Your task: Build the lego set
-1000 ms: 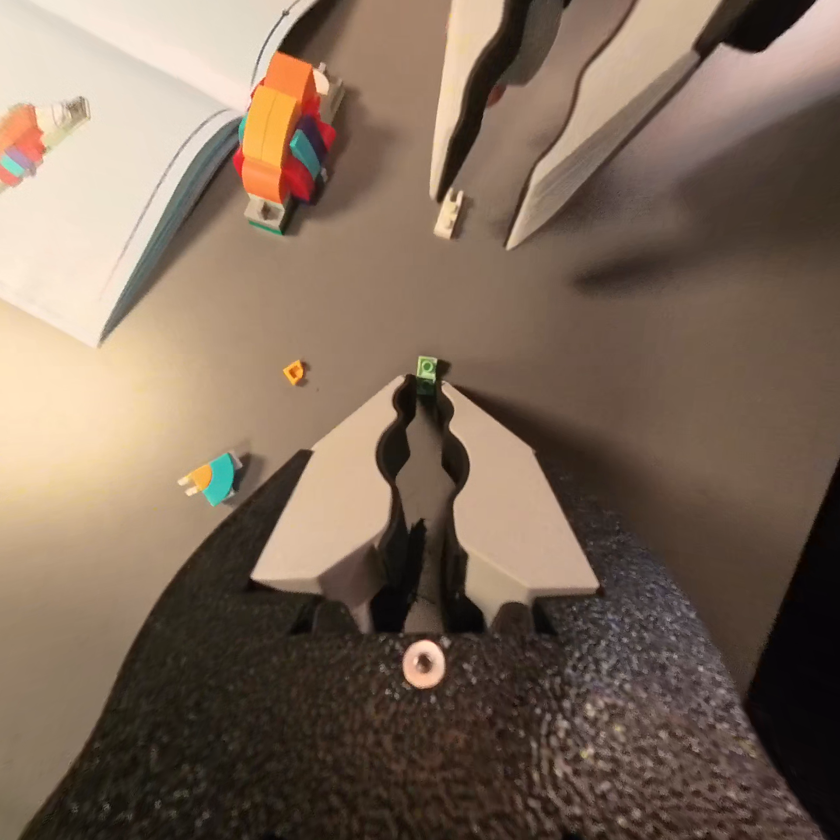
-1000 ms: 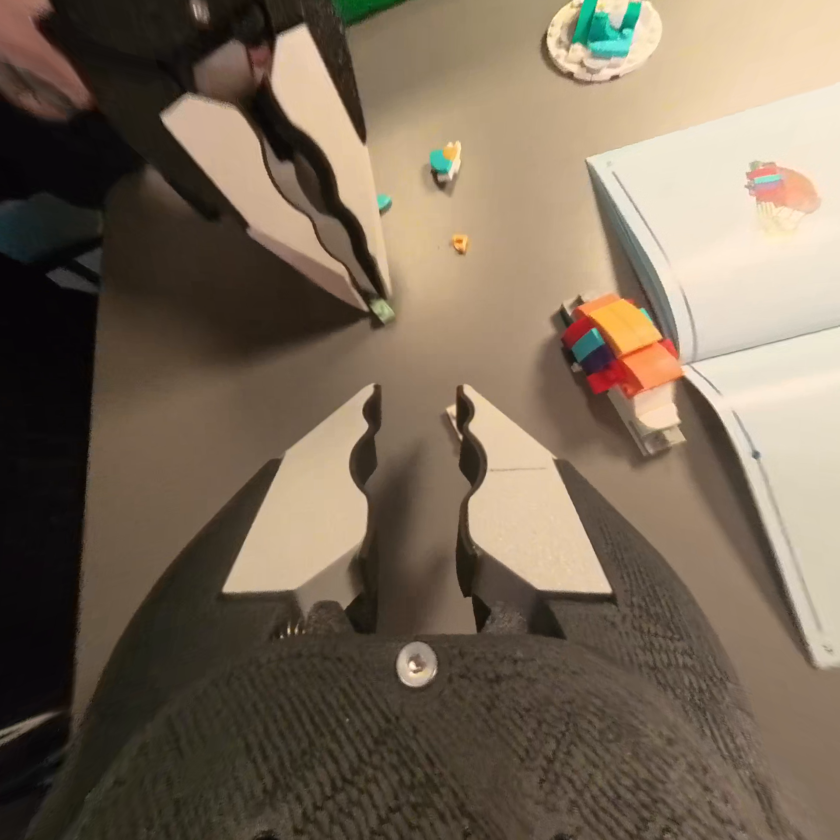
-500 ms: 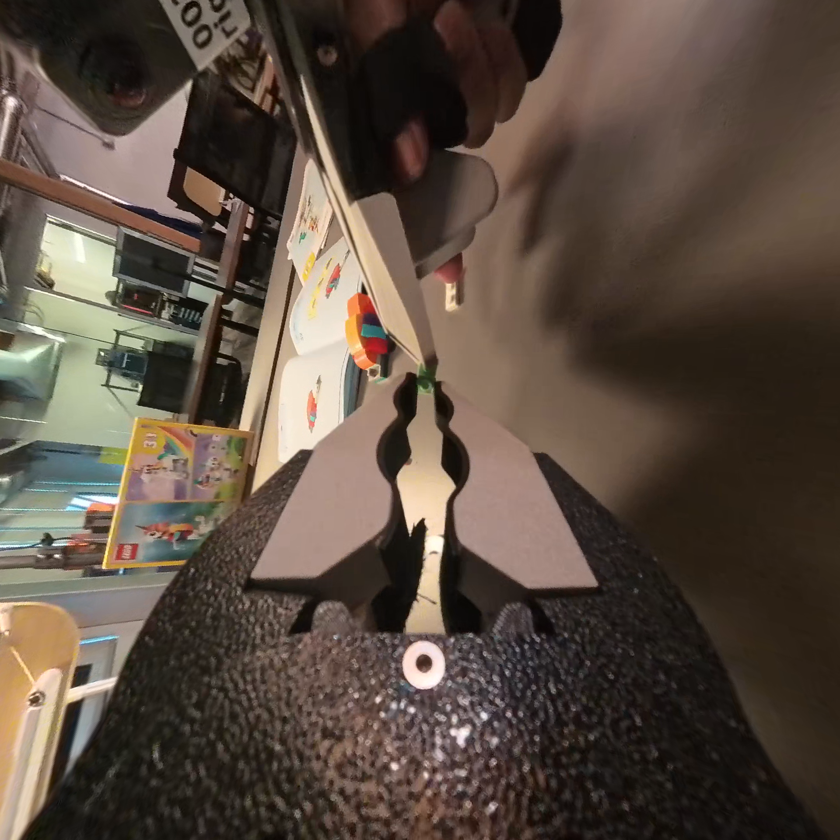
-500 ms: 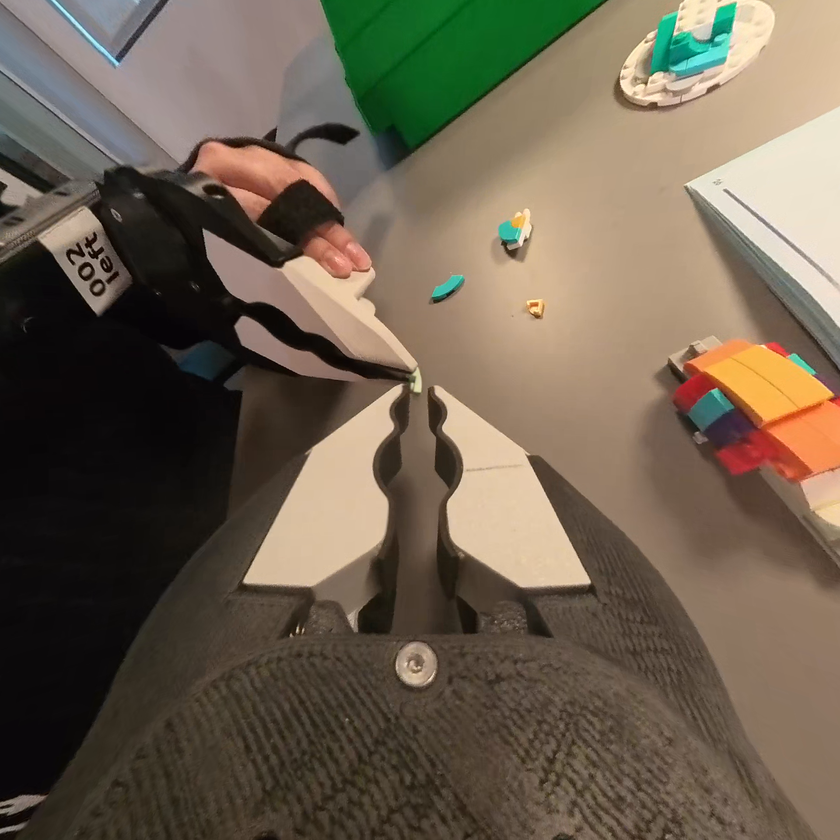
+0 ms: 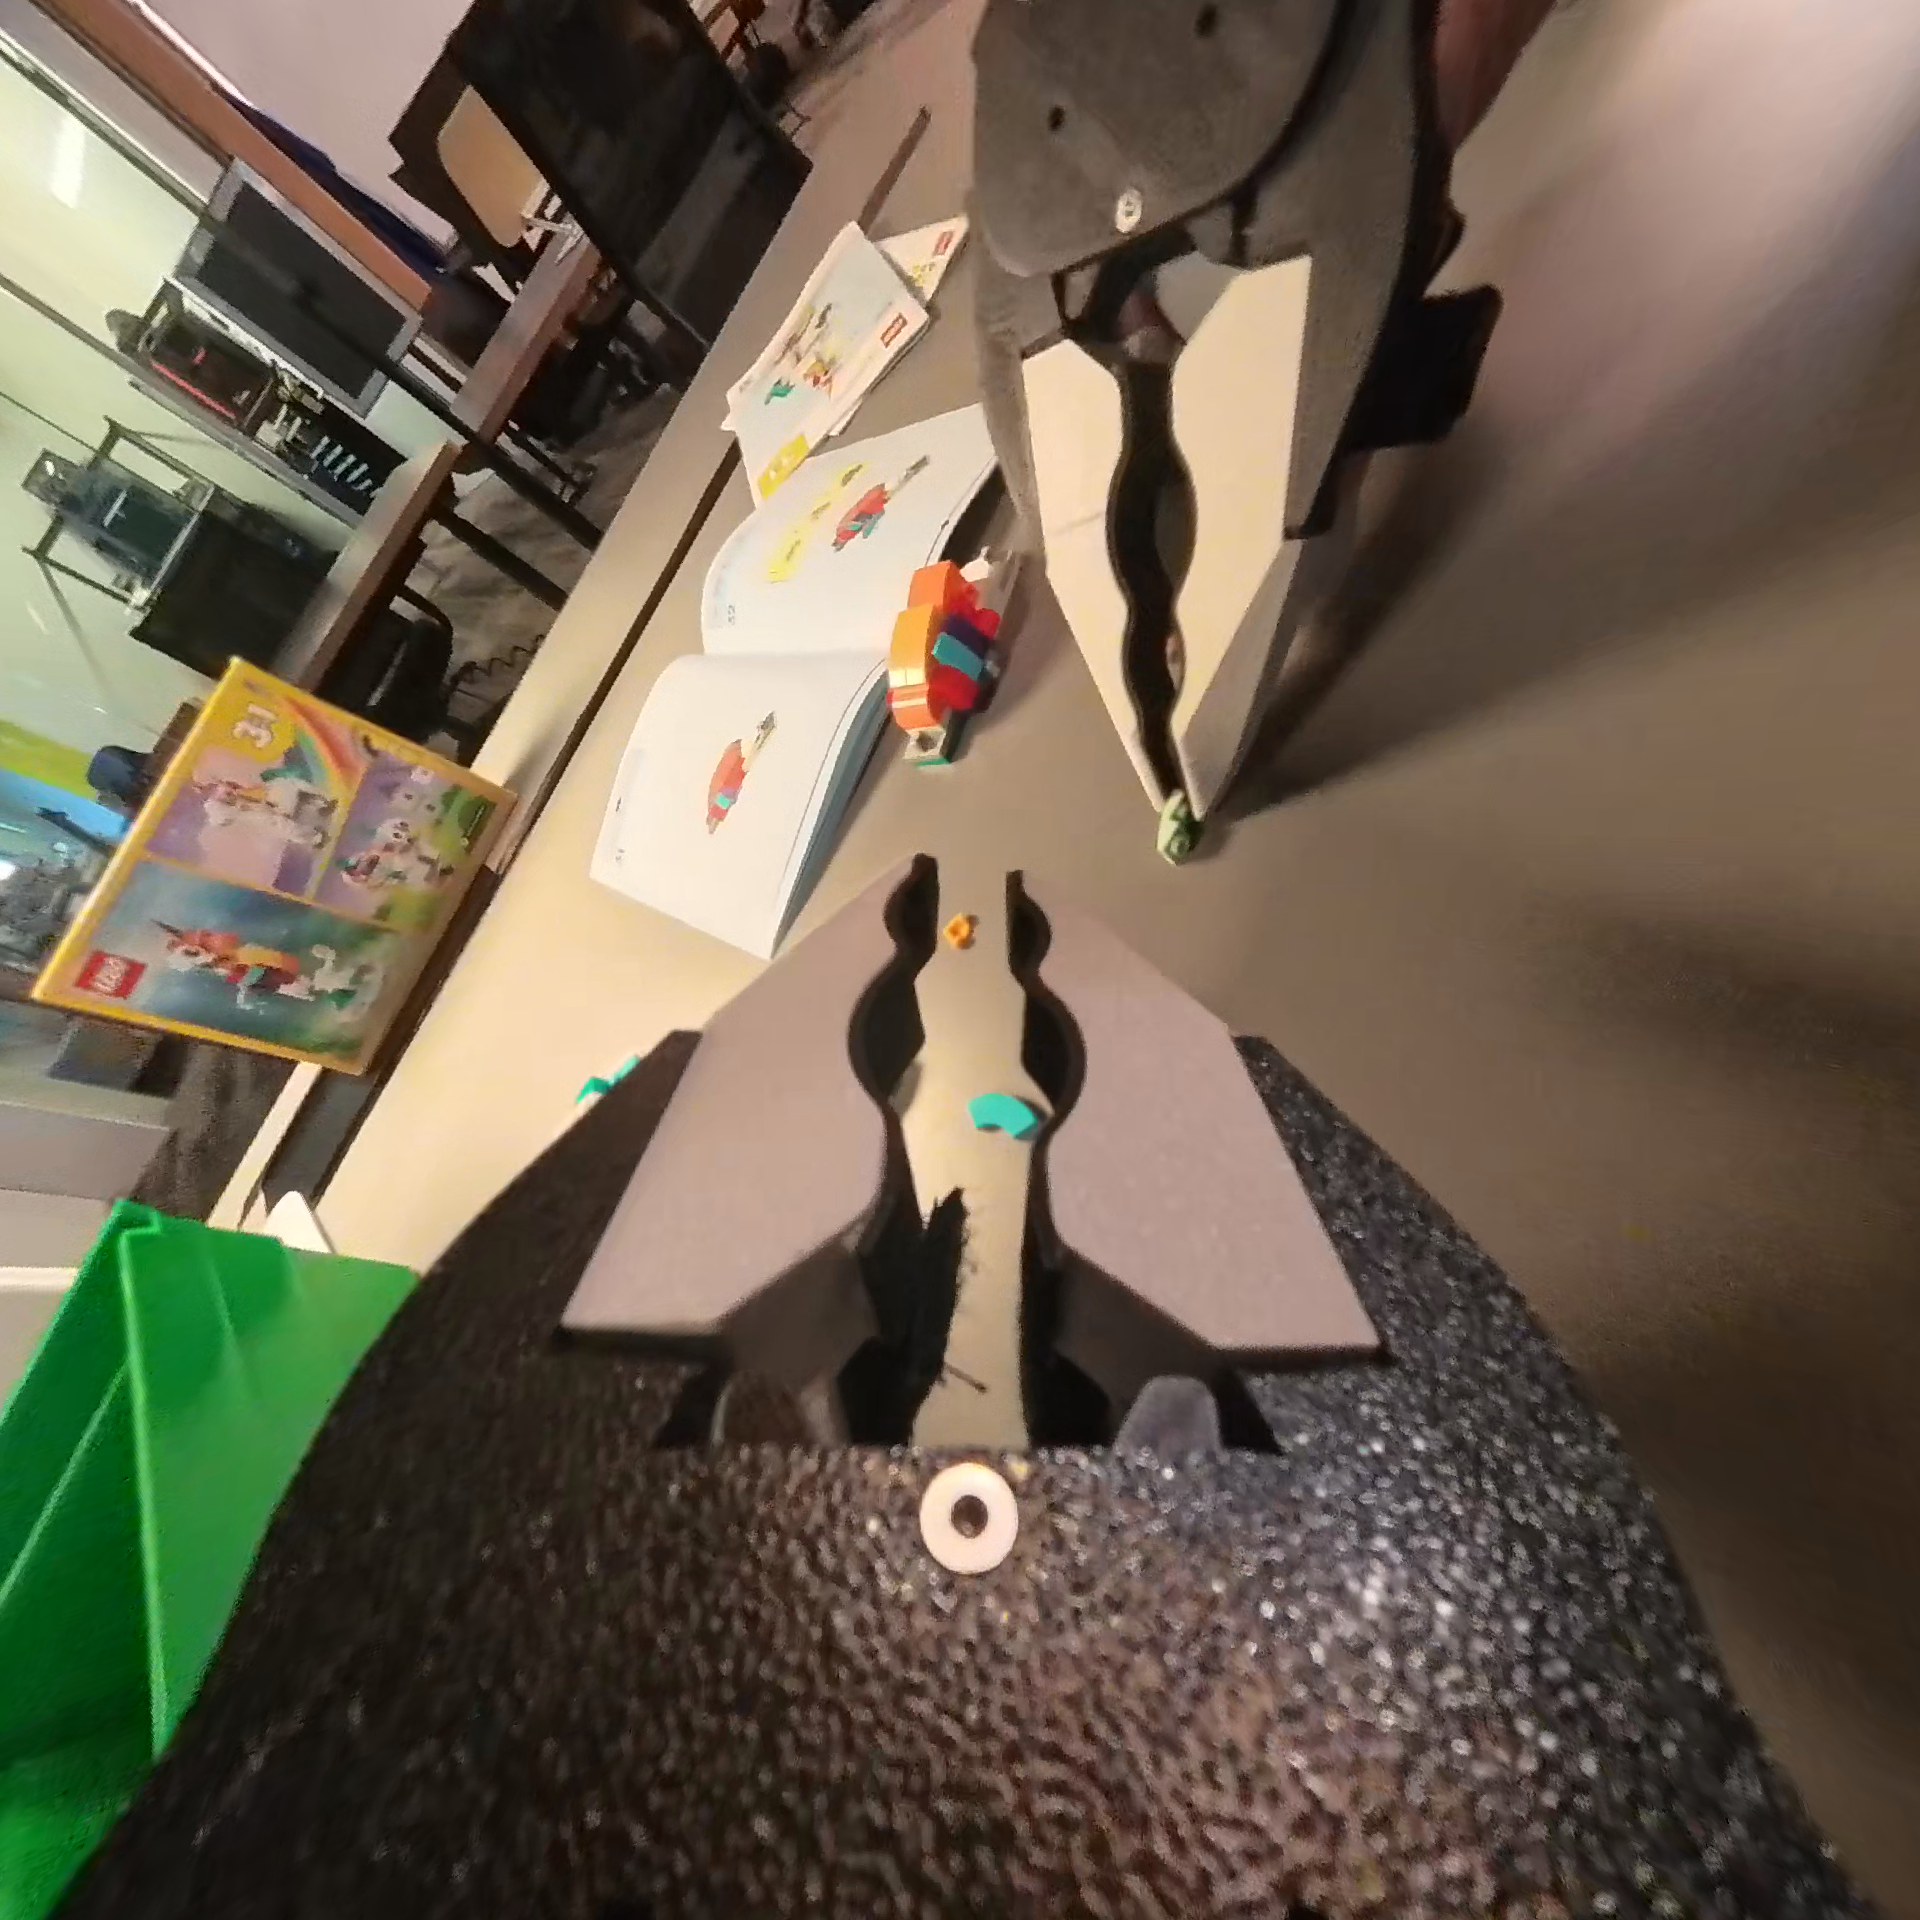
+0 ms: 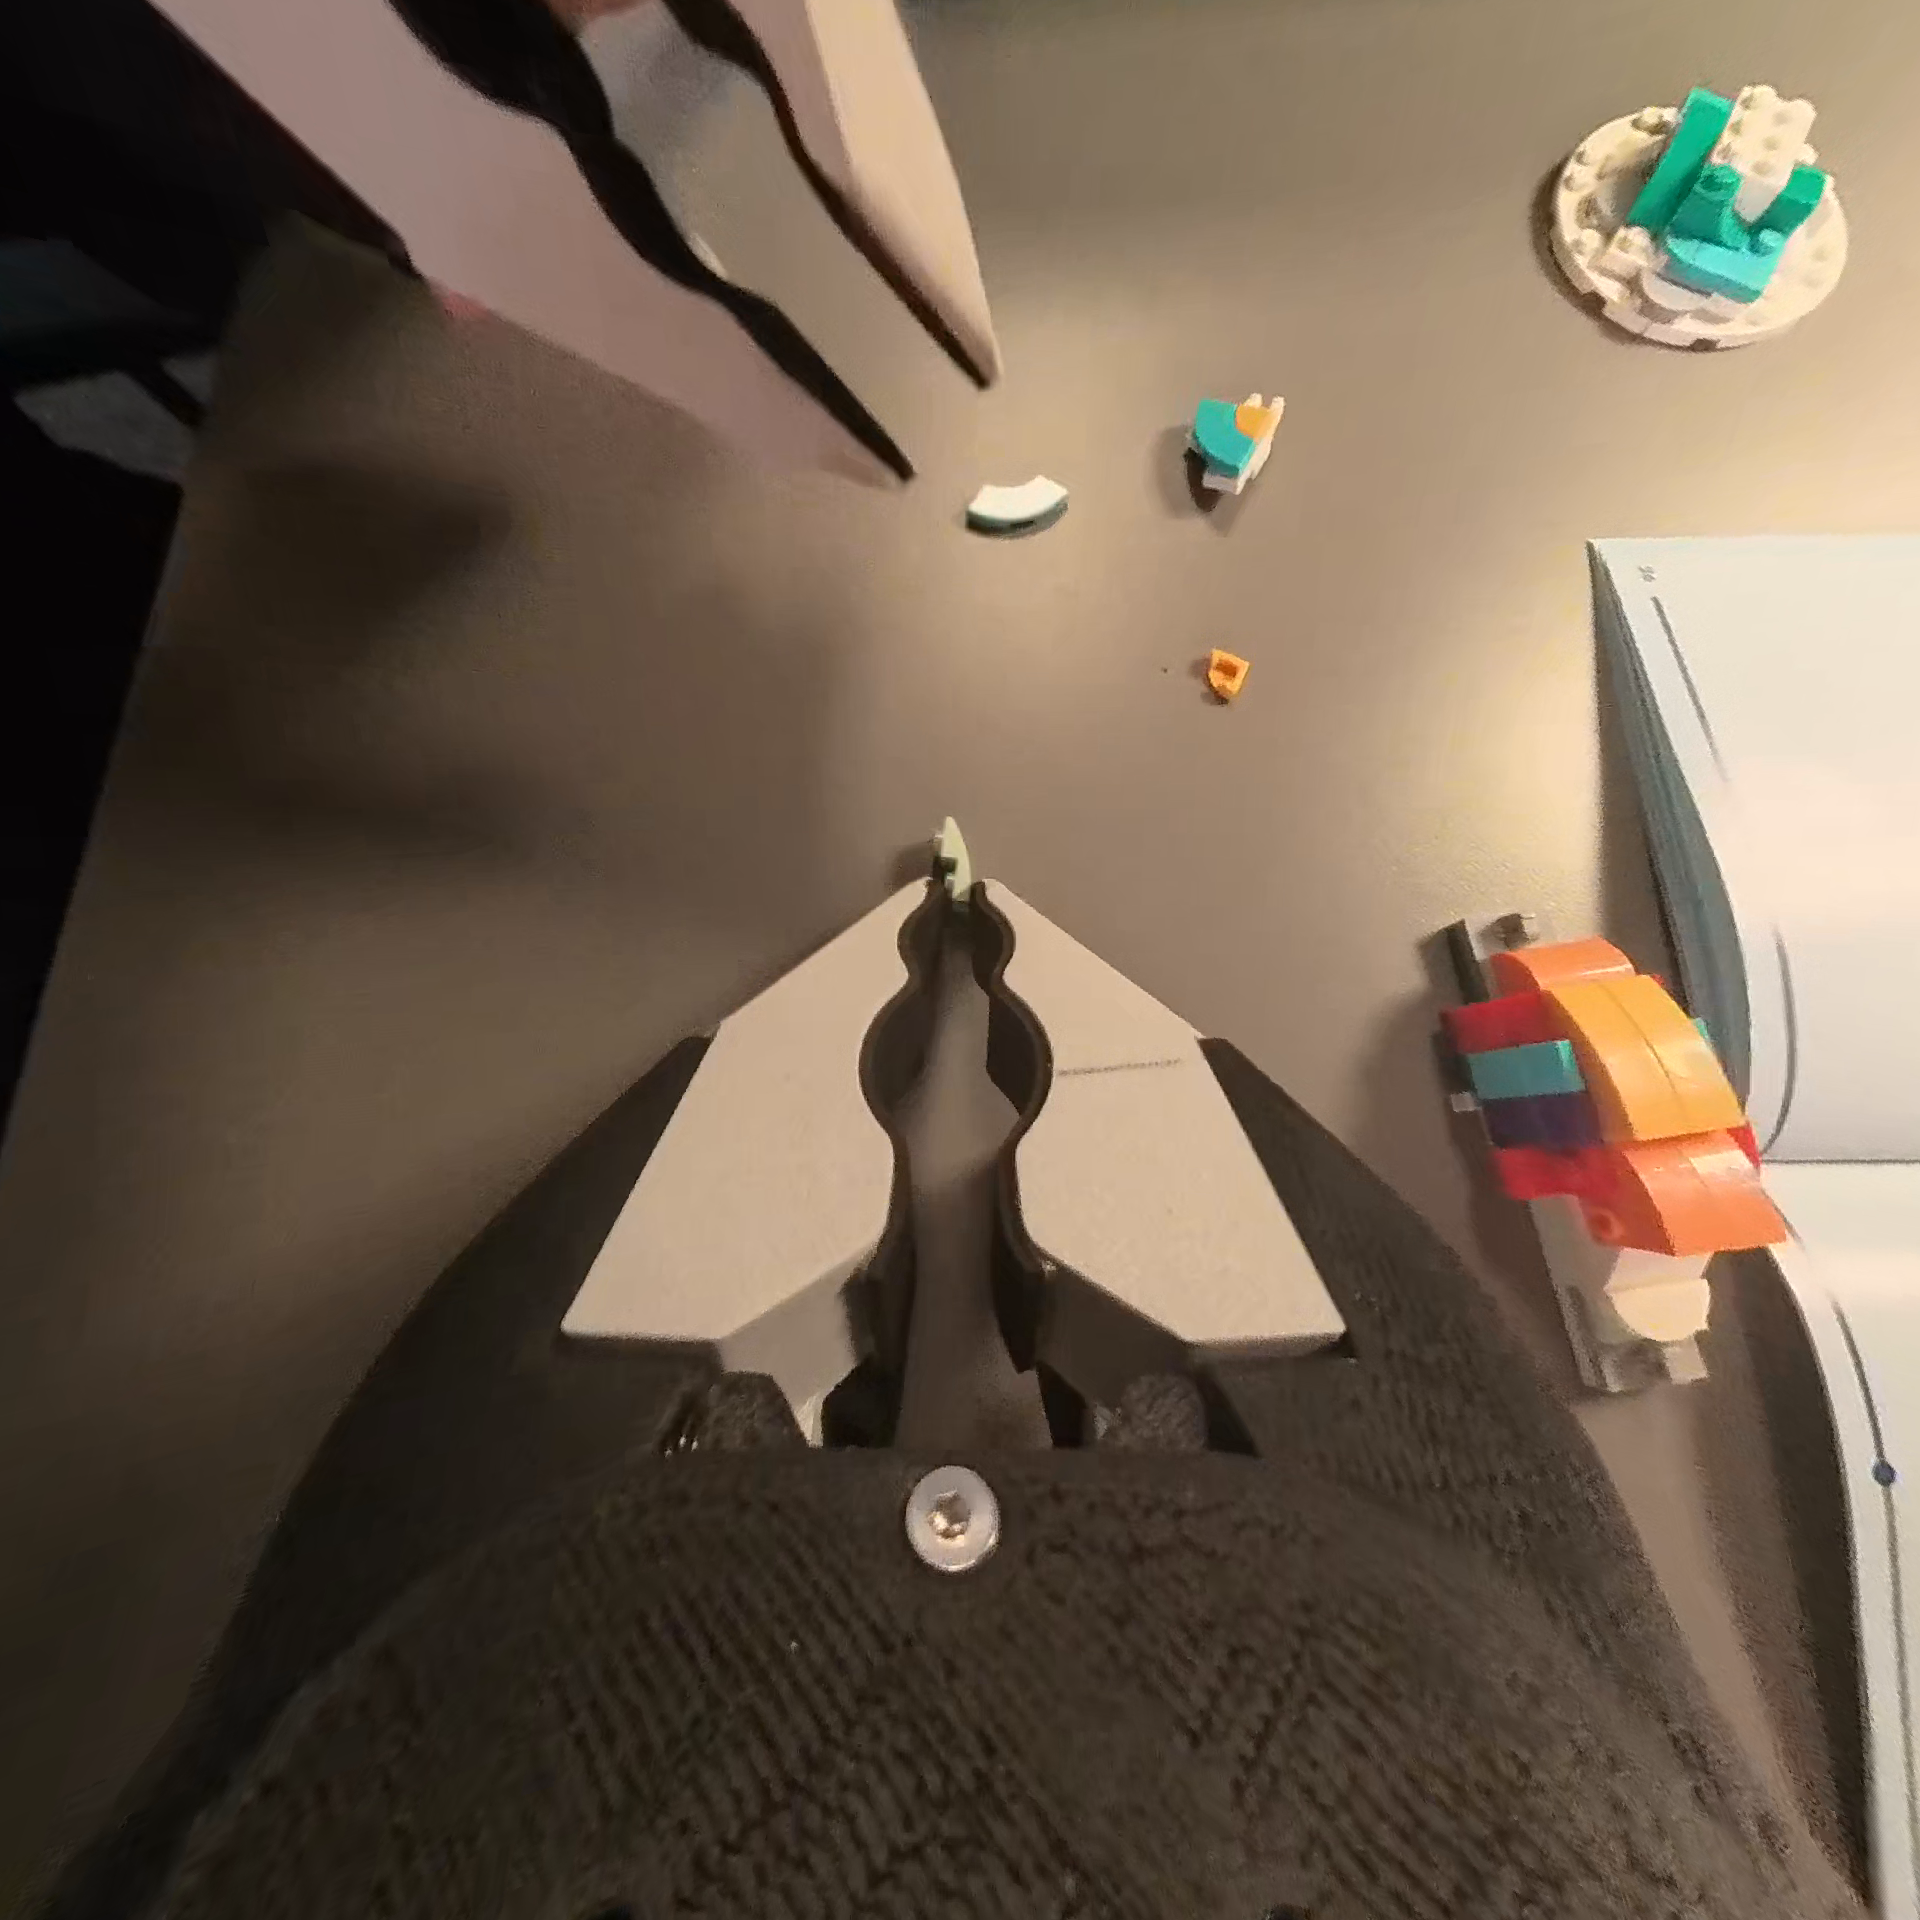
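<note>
My right gripper (image 6: 954,896) is shut on a small pale green piece (image 6: 951,860), held just above the grey table; it also shows in the left wrist view (image 5: 1172,805) with the piece (image 5: 1179,831) at its tips. My left gripper (image 5: 966,881) is open and empty; in the right wrist view (image 6: 940,426) it hangs at the upper left. A teal curved piece (image 6: 1016,506) lies just beyond its tips. A small orange piece (image 6: 1226,673) and a teal, orange and white sub-assembly (image 6: 1231,442) lie nearby. The orange, red and teal build (image 6: 1600,1101) lies to my right.
An open instruction booklet (image 6: 1787,831) lies at the right, touching the build. A white round plate with a teal and white build (image 6: 1704,208) sits at the far right. A green bin (image 5: 156,1455), the set's box (image 5: 270,873) and more booklets (image 5: 831,343) stand along the table edge. Spacing between my two grippers at the tips: around 8 cm.
The green piece passed from my left gripper to my right one. The left gripper opened and drew back; the right gripper shut on the piece and moved down over the table.
</note>
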